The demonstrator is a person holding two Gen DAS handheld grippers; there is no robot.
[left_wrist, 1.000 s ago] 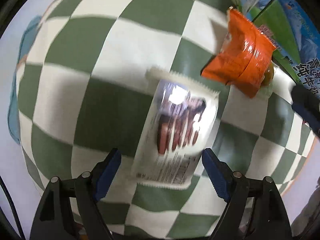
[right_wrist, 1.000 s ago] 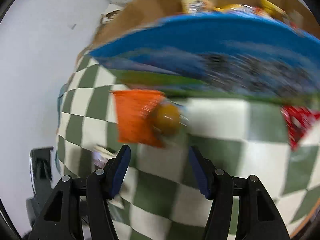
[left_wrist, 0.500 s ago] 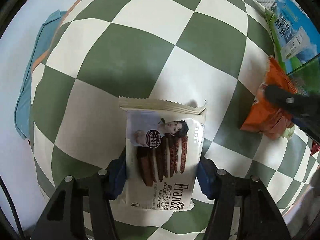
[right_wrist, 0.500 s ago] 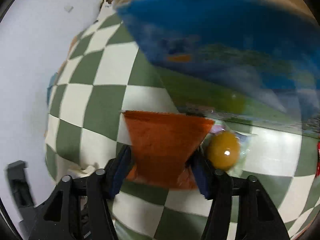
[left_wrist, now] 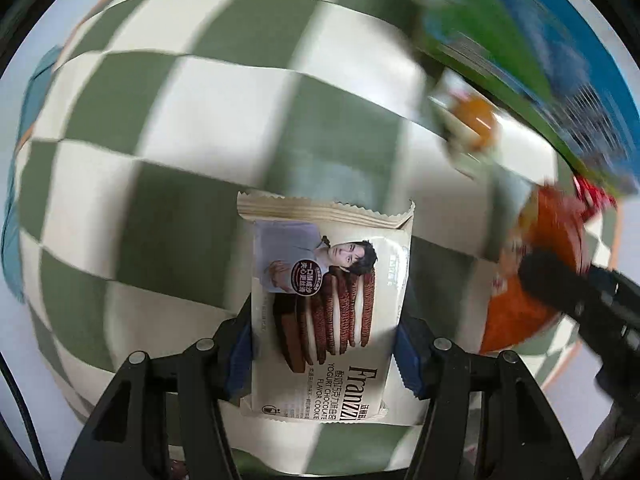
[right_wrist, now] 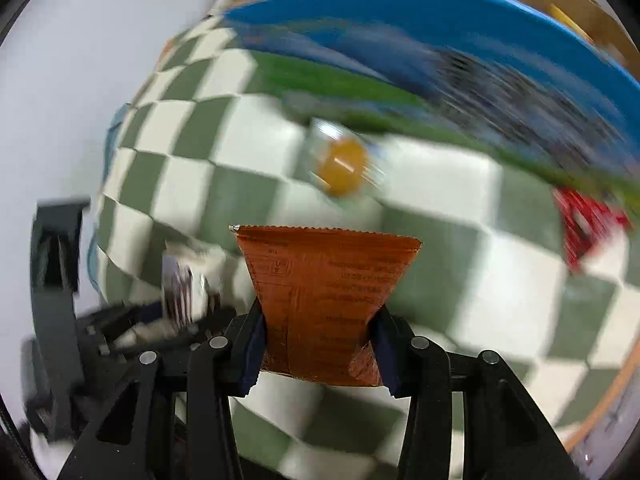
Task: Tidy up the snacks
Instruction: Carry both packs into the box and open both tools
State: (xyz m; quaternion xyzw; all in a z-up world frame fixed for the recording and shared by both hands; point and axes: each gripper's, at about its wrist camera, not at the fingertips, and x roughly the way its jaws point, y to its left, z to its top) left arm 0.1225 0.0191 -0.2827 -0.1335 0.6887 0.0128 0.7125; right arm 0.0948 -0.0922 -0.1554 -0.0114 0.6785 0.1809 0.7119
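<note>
Fingers of the left gripper [left_wrist: 324, 354] clamp the cream cookie packet [left_wrist: 326, 304] above the green-white checkered cloth [left_wrist: 168, 120]; the right gripper [right_wrist: 320, 350], jaws just closing, pinches the orange foil pouch [right_wrist: 324, 292].

Cloth [left_wrist: 168, 128] over the table is patterned in green and off-white checks, with an orange border seen at its edge. Cookie packet [left_wrist: 328, 304] is cream-white, printed with dark brown cookies with white filling, a pale lilac photo panel, and black lettering. Snack pouch [right_wrist: 324, 304] is burnt orange with fine dark print. A round amber-yellow sweet [right_wrist: 342, 166] in a clear wrapper is noted. A box [right_wrist: 460, 40] is blue and green outside, brown cardboard inside. A red packet [right_wrist: 584, 224] is blurred. Claw arms are black; pads [left_wrist: 408, 360] are dark blue.
</note>
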